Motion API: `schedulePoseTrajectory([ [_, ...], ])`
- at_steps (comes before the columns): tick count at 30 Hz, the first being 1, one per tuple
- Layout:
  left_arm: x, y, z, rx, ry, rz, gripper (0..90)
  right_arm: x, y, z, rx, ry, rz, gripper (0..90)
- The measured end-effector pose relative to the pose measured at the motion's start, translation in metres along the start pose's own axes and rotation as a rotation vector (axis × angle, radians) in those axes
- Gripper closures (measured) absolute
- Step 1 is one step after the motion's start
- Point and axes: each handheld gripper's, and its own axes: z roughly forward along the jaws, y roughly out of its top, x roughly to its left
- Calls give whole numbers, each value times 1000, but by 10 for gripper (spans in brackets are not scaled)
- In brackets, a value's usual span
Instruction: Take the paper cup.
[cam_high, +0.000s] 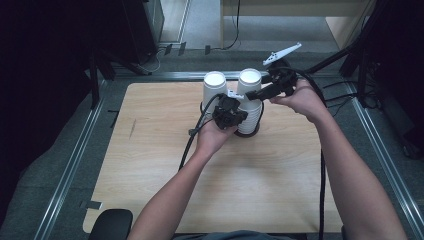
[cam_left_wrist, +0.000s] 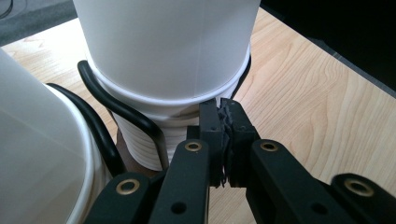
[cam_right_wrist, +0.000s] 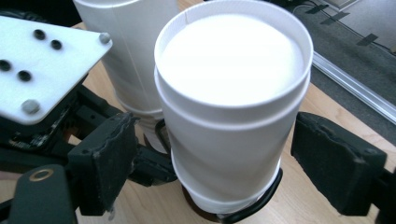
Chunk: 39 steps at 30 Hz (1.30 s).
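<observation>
Two upside-down stacks of white paper cups stand in a black wire holder at the far middle of the wooden table. My left gripper is shut, its tips against the right stack, just under the top cup's rim. Whether a rim is pinched between them I cannot tell. My right gripper is open, with its pads standing wide on either side of that stack's top cup, not touching it. The left stack stands close beside.
In the right gripper view my left gripper's white plate sits near the left pad. Cables trail from both grippers over the table. A metal rail borders the table, and black stands rise at the far corners.
</observation>
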Motion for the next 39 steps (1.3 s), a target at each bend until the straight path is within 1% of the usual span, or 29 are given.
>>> schedulePoseTrajectory([
  [1, 0, 0, 1, 2, -4, -5, 884, 0, 2, 1, -1, -6, 4, 139],
  [3, -1, 0, 1, 7, 3, 4, 884, -1, 5, 3, 3, -17, 19, 139],
  [5, -1, 0, 2, 2, 1, -7, 884, -2, 10, 5, 2, -14, 27, 139],
  [6, -1, 0, 2, 5, 3, 0, 884, -2, 12, 6, 7, -13, 33, 139],
  [10, -1, 0, 2, 4, -1, -2, 884, 0, 21, 11, 30, -23, 32, 139],
  [11, -1, 0, 2, 6, -1, -1, 884, 0, 23, 12, 31, -27, 25, 139],
  [14, -1, 0, 2, 6, 1, 0, 884, 1, 26, 14, 46, -39, 29, 154],
  [15, -2, 0, 2, 5, 4, -1, 884, 2, 29, 15, 65, -56, 24, 199],
  [16, -2, 0, 2, 5, 4, -1, 884, 2, 29, 15, 65, -56, 24, 199],
  [17, -1, 0, 2, 6, 2, -1, 884, 2, 30, 16, 82, -67, 17, 210],
  [19, -2, 0, 3, 4, 2, -3, 884, 2, 31, 17, 96, -67, 15, 211],
  [24, -2, 0, 4, 13, 7, 1, 884, 3, 34, 17, 113, -78, -9, 225],
  [26, 0, -1, 4, 14, -6, -7, 886, 8, 36, 16, 123, -97, -51, 231],
  [30, -1, -1, 5, 11, 2, -7, 886, 8, 39, 14, 132, -97, -54, 237],
  [39, 0, -2, 5, 12, -3, -10, 886, 8, 43, 13, 149, -100, -42, 244],
])
